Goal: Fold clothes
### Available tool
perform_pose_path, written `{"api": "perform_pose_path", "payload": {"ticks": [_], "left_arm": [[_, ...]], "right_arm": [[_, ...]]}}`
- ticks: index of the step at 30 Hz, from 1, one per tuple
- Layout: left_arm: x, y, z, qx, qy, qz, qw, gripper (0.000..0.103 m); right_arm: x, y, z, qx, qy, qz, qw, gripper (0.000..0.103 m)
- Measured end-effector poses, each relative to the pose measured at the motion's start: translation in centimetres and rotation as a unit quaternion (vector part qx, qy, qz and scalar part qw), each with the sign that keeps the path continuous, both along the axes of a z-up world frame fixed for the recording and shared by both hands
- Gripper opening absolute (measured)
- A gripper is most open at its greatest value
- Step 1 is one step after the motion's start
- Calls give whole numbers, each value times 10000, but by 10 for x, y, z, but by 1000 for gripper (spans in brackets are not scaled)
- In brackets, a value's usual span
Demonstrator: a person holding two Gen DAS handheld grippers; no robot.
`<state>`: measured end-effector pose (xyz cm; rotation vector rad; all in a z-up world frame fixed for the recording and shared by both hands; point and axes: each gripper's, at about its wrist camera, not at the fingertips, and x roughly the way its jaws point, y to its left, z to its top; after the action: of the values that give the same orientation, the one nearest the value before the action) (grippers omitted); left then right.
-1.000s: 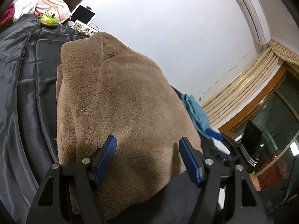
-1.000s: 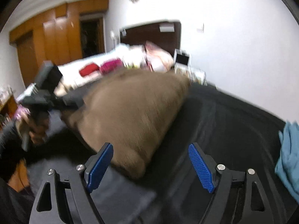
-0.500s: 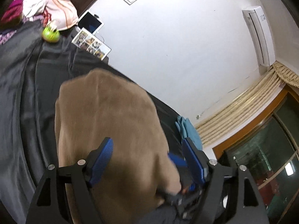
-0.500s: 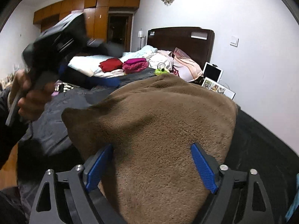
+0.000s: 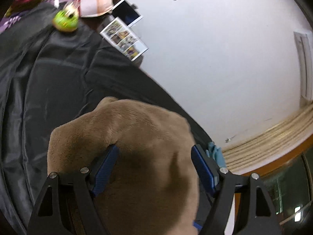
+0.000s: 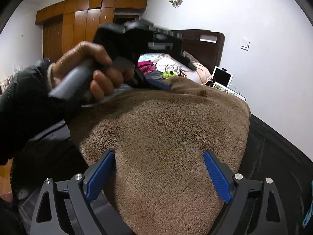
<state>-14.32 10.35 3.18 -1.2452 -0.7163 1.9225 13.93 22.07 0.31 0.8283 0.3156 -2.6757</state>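
A brown fleece garment (image 6: 166,137) lies in a thick mound on the black sheet (image 5: 49,90) of a bed. In the right wrist view my right gripper (image 6: 158,176) is open, with the garment's near end filling the space between its blue fingers. A hand (image 6: 88,68) holds the left gripper over the garment's far left edge, one blue finger touching the fleece there. In the left wrist view the left gripper (image 5: 154,168) is open, its blue pads straddling a raised hump of the garment (image 5: 137,137).
A green toy (image 5: 65,18), a tablet (image 5: 127,13) and a photo sheet (image 5: 124,39) sit near the headboard (image 6: 205,47). A teal cloth (image 5: 215,153) lies by the wall. Piled clothes (image 6: 145,67) and a wooden wardrobe (image 6: 78,29) are beyond.
The left gripper has swung in from the left side to the garment's far edge. The right gripper has moved forward over the garment's near end. Both stay open.
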Motion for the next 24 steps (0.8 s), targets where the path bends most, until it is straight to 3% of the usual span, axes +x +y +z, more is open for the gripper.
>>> {"api": "perform_pose_path", "payload": {"ticks": [6, 9, 12, 14, 16, 24], "left_arm": [[6, -3, -15, -182, 89, 114, 9997, 79], [6, -7, -22, -195, 150, 143, 9996, 72], [4, -13, -30, -133, 167, 184, 9996, 59], [4, -15, -32, -147, 150, 206, 9996, 42], [3, -16, -33, -160, 134, 227, 9995, 33], [2, -23, -33, -79, 14, 225, 9997, 39]], "right_arm": [[0, 2, 0, -6, -29, 37, 10000, 94], [-1, 1, -1, 14, -34, 55, 10000, 94], [-2, 0, -1, 56, -34, 74, 10000, 94], [-2, -1, -2, 85, -31, 76, 9999, 94], [-1, -2, -2, 96, -30, 79, 9999, 94], [-1, -1, -2, 43, -28, 21, 10000, 94]]}}
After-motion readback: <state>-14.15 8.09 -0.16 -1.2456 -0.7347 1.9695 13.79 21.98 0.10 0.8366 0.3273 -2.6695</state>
